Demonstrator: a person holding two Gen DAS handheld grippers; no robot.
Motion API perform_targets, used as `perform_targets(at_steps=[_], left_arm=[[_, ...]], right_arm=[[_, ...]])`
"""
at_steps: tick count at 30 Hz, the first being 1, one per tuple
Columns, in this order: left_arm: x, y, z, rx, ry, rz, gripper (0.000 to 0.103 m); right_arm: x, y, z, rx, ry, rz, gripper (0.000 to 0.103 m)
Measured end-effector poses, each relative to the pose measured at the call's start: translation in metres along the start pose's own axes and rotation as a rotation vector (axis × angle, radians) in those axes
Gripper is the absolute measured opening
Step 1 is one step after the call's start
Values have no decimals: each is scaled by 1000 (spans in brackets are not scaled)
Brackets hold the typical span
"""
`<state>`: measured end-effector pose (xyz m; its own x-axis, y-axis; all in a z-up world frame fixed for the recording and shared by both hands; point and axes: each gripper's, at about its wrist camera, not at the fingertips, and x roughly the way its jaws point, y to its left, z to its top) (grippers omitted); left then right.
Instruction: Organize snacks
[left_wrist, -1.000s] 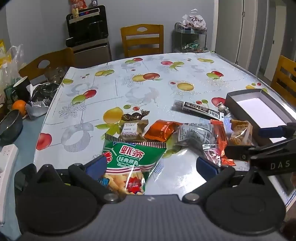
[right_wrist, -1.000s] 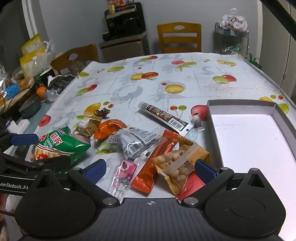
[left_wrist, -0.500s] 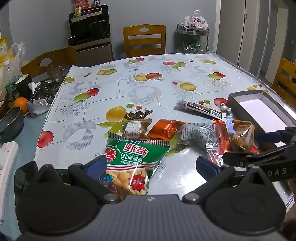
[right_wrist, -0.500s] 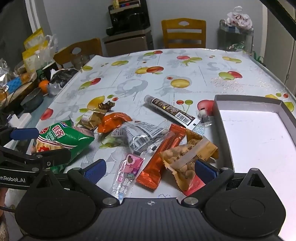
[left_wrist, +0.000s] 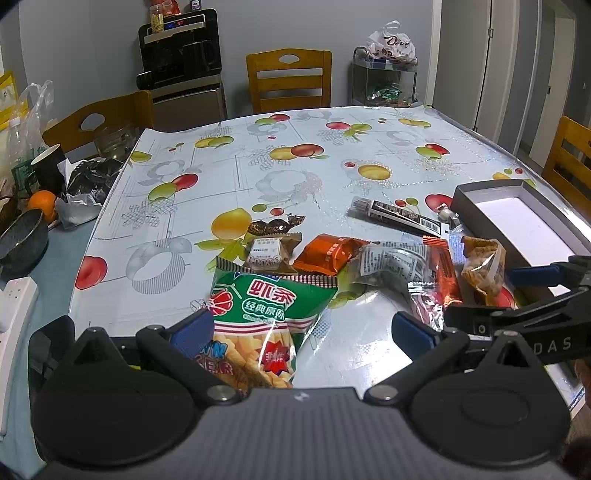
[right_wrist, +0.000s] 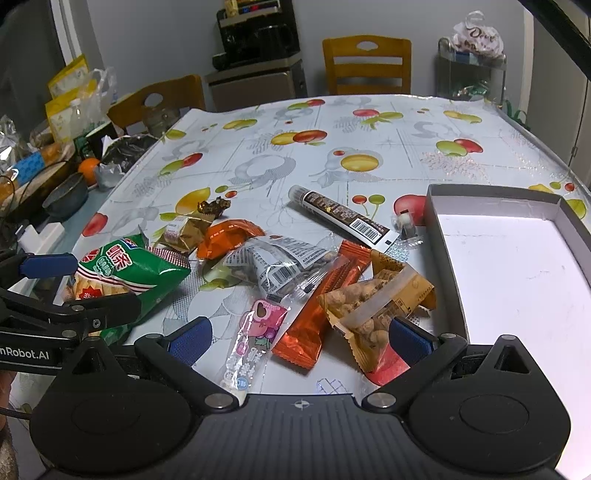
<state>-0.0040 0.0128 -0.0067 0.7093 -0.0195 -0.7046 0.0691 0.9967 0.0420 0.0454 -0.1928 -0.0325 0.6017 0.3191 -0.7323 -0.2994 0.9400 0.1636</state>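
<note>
Reaching in with both tongs spread wide and empty, I am seeing the left tongs (left_wrist: 301, 328) straddling the near end of the green shrimp-chip bag (left_wrist: 271, 314), low centre of the left view, its long axis running away up-frame. The right tongs (right_wrist: 299, 338) are hovering nearest the pink candy sachet (right_wrist: 255, 332) and peanut pack (right_wrist: 376, 302), both slanting toward upper right. Beyond them, the grey box (right_wrist: 495, 201) is sitting open at right on the tabletop (right_wrist: 369, 122).
</note>
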Motion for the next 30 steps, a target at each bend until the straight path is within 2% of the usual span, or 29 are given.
perform_targets(at_steps=[30], left_arm=[[-9, -6, -5, 0, 0, -3, 103]], right_arm=[[0, 1, 1, -8, 5, -11, 103]])
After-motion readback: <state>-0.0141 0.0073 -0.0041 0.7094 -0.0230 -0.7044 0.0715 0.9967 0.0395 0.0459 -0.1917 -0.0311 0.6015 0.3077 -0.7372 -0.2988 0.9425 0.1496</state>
